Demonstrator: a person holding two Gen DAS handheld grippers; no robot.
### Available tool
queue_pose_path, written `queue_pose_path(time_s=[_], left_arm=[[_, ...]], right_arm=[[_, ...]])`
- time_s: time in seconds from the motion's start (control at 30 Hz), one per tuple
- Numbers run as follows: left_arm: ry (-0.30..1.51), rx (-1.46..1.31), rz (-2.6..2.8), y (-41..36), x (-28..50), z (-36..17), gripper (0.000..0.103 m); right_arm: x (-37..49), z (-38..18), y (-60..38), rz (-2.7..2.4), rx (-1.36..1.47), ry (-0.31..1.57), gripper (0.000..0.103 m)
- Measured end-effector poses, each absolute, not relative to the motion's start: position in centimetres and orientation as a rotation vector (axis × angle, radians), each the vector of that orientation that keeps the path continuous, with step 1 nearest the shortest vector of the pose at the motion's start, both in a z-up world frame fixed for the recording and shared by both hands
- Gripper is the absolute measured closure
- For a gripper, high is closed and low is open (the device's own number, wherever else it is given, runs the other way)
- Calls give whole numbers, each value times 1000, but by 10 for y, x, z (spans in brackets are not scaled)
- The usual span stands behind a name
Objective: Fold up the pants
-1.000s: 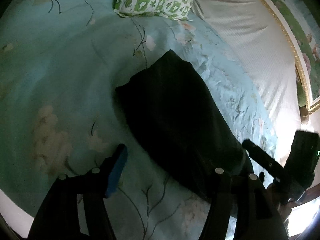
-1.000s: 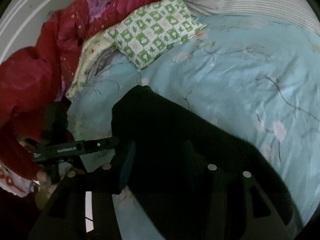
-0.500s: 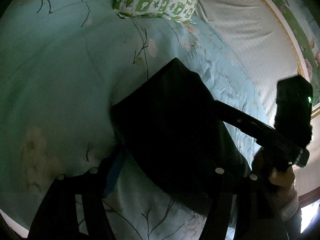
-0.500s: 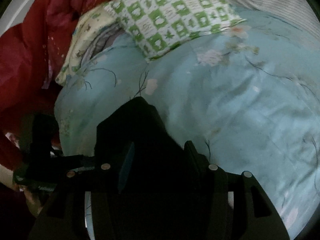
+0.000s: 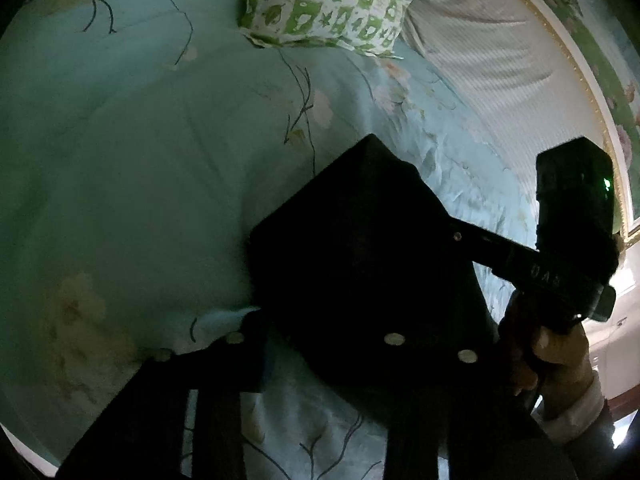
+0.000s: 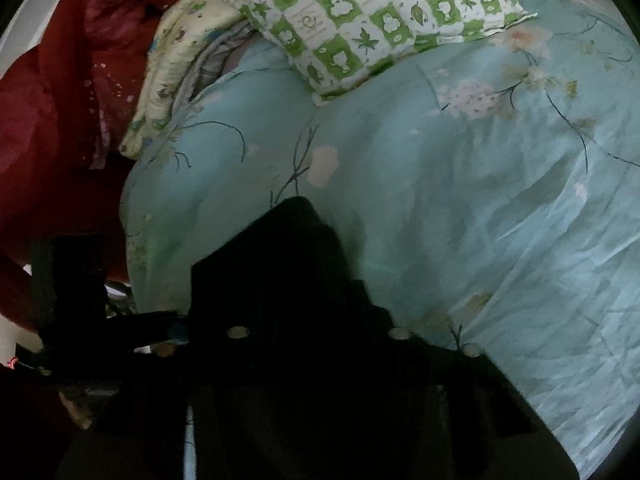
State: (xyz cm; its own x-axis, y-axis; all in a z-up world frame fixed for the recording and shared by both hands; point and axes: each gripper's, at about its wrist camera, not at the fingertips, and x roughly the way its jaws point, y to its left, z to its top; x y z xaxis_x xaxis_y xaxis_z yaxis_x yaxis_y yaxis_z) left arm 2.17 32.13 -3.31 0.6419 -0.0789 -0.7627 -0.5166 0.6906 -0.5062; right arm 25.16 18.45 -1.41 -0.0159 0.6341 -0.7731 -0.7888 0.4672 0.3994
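Note:
The black pants (image 5: 360,240) lie folded into a narrow dark shape on the light blue flowered bedspread (image 5: 140,160). In the left wrist view my left gripper (image 5: 320,320) reaches over their near end, its fingers spread with dark cloth between them. The right gripper's body (image 5: 568,240) comes in from the right, its finger on the pants' right edge. In the right wrist view the pants (image 6: 280,280) fill the space between my right gripper's fingers (image 6: 312,332). The left gripper (image 6: 100,320) shows at the left. Everything dark merges, so the grip is unclear.
A green and white checked pillow (image 5: 328,4) lies at the head of the bed, also in the right wrist view (image 6: 380,12). A red quilt (image 6: 60,100) is heaped at the left. A striped white sheet (image 5: 500,60) runs along the right side.
Both grippers have moved forward and down onto the near end of the pants. The right gripper swung in from the far right to the pants' edge.

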Motion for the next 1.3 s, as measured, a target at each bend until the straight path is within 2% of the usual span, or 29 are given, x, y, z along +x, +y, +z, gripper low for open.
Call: queue_pose_path(time_s=[0.1, 0.3, 0.73, 1.03, 1.3], left_arm=[[834, -771, 259, 317, 20, -23, 87], [766, -677, 212, 291, 13, 19, 88], [655, -547, -11, 208, 23, 106, 89], [657, -473, -142, 147, 35, 125, 88], [689, -385, -217, 87, 39, 123, 88]], right_arm=[[246, -6, 182, 1131, -189, 1082, 83], [239, 23, 160, 1141, -128, 1018, 85], [206, 95, 49, 1114, 103, 829, 86], [186, 112, -28, 1055, 219, 743, 86], [172, 99, -81, 1000, 321, 710, 87]])
